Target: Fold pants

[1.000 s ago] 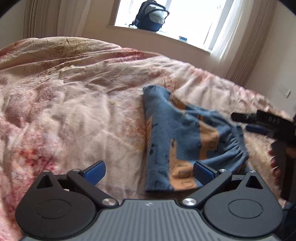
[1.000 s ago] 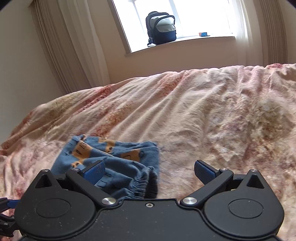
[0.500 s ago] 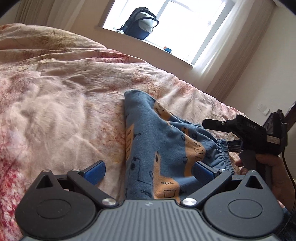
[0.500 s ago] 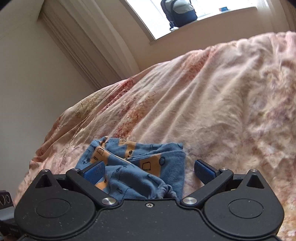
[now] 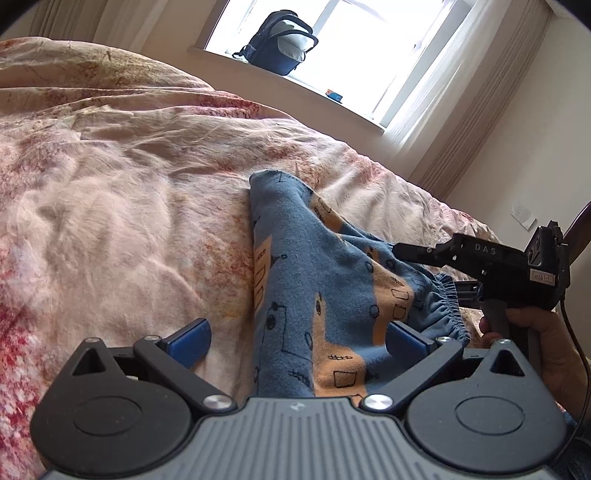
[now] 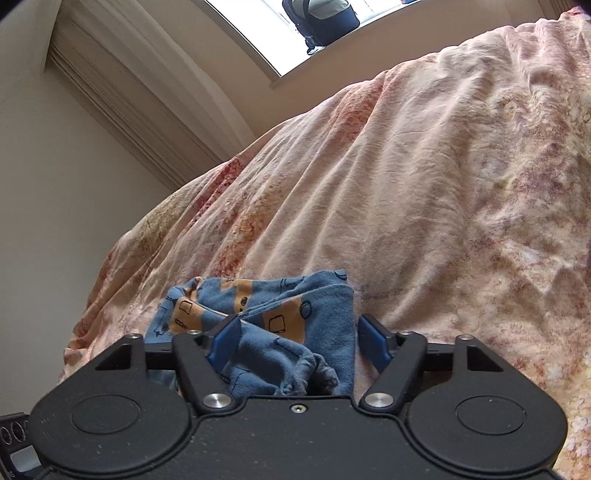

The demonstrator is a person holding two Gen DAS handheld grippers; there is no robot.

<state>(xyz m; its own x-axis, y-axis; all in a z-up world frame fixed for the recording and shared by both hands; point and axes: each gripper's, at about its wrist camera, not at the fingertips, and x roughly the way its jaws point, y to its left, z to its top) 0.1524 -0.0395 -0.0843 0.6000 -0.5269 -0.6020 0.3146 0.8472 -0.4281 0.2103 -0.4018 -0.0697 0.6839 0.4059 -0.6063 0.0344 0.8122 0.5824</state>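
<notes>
Your left tongs (image 5: pixel 297 338) and right tongs (image 6: pixel 297 338) both gaped, unclenched, straddling the blue patterned pants (image 5: pixel 314 280) lying on the floral bedspread (image 5: pixel 122 206).

Left view: low over the bed (image 5: pixel 110 221), close, facing the window (image 5: pixel 362 55).
Right view: lower, nearer, tilted upward.
Shared: pants (image 5: pixel 314 295) (image 6: pixel 288 321), bed, backpack (image 5: pixel 280 46) (image 6: pixel 325 18).

Dark backpack (image 5: pixel 282 42) on windowsill, floral bedspread (image 5: pixel 110 206), pale curtains (image 6: pixel 122 85).
</notes>
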